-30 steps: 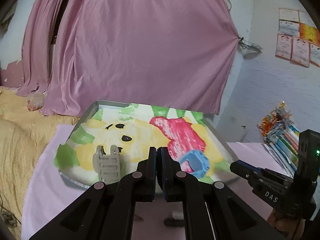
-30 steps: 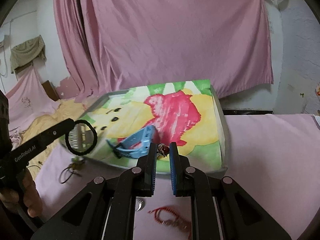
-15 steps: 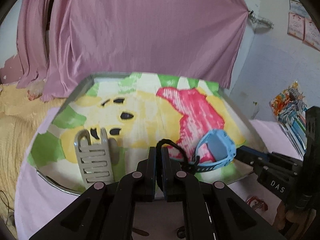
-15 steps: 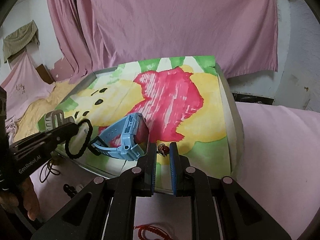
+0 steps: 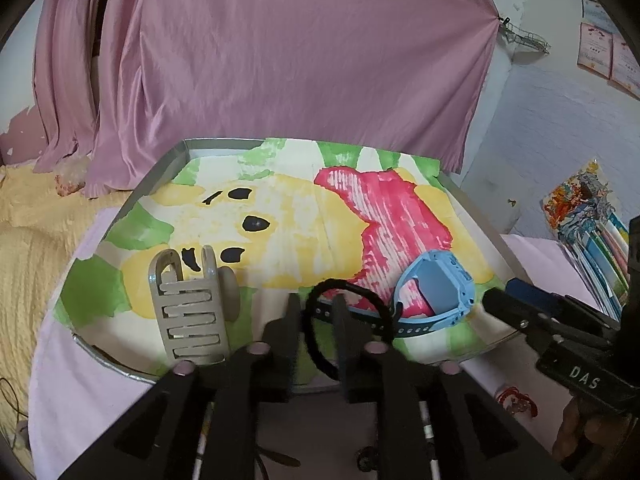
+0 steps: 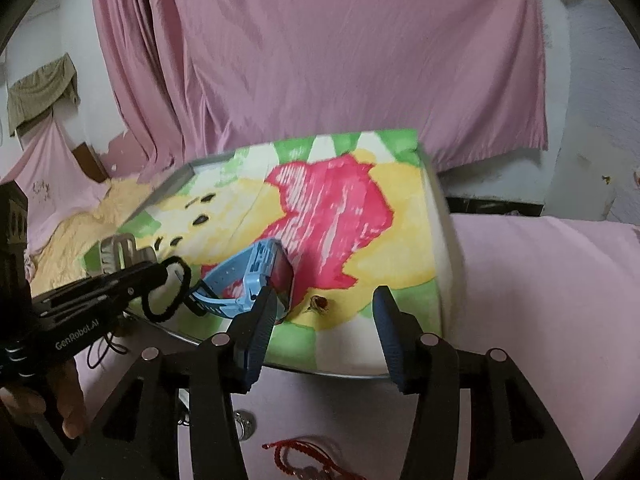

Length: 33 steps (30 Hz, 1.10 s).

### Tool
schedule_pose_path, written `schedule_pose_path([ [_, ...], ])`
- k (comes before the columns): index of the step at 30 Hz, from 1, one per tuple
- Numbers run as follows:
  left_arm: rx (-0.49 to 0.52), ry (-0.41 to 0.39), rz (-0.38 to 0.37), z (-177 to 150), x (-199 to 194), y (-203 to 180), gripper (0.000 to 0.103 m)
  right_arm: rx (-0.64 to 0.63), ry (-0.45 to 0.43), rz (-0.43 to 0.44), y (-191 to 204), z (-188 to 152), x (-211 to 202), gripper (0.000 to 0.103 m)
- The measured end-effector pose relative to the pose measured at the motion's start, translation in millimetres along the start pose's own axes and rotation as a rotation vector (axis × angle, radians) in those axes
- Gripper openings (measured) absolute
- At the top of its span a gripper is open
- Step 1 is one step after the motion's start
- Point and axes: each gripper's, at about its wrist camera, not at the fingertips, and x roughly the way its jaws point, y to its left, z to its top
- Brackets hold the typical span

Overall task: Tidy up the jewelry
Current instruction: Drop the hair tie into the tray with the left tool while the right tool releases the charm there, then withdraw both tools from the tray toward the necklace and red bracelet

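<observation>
Over tray (image 5: 168, 168) near edge | my left tool (image 5: 316, 312) spread, black band (image 5: 348, 324) looped on one finger | right tool (image 6: 324, 312) spread, bead (image 6: 319, 303) just ahead | watch (image 6: 256, 280) on tray

Looks like a lived-in bedroom at home; pink sheets (image 5: 288, 60) hung up as curtains over rough white walls with peeling paint (image 5: 18, 136); a yellow blanket (image 5: 28, 240) on what seems a bed; certificates (image 5: 600, 50) stuck on the wall; a stack of kids' books (image 5: 588, 216); pink cloth (image 6: 540, 280) over the table
</observation>
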Motion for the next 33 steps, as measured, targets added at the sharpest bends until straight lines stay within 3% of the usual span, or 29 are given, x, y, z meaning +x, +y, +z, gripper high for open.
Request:
schedule_pose_path([
  [4,-0.01,-0.05,-0.004,-0.6,-14.2,-1.0,0.043,0.028,-0.081,-0.008,-7.8,-1.9,-20.5,0.047],
  [6,-0.013,-0.073,-0.009,-1.7,-21.6,-1.5,0.048,0.045,-0.132,-0.011,-10.8,-5.4,-33.0,0.057],
  [10,-0.03,-0.134,-0.025,-7.7,-40.7,-1.0,0.073,0.056,-0.2,-0.009,-13.5,-12.2,-52.0,0.066],
  [14,-0.044,-0.199,-0.026,-16.5,-60.6,2.1,0.087,0.044,-0.271,-0.034,-8.6,-22.4,-73.1,0.09],
  [16,-0.046,-0.235,-0.021,-23.1,-72.1,3.2,0.095,0.036,-0.304,-0.04,-5.7,-26.9,-82.3,0.091],
  [24,0.006,-0.365,0.004,-48.5,-112.2,5.3,0.102,-0.012,-0.406,-0.061,11.4,-49.7,-116.2,0.095],
  [33,0.02,-0.394,0.038,-70.9,-134.4,16.4,0.102,-0.056,-0.451,-0.087,29.3,-72.9,-140.8,0.095],
])
